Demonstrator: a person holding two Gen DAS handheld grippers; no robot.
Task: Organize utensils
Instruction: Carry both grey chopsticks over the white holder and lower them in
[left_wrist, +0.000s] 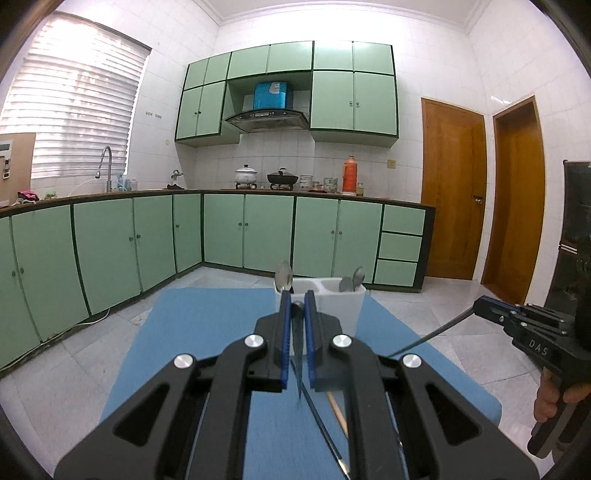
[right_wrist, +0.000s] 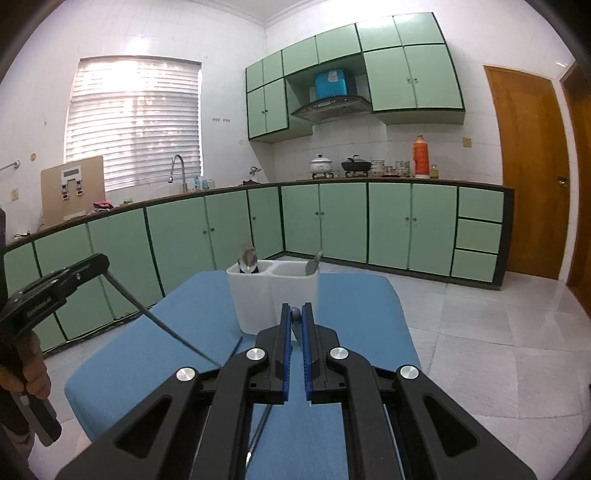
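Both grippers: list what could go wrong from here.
1. Left gripper pinches a thin utensil by one end; it hangs loose and could swing or slip.
2. Right gripper holds its utensil the same way.
3. The holder stands near the blue mat's far edge; a missed insertion could tip it.

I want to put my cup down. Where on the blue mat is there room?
The blue mat is bare left of the white holder, and also right of it toward the mat's edge. It is crowded near the claws, where loose chopsticks lie, and the holder's two cups already hold spoons.
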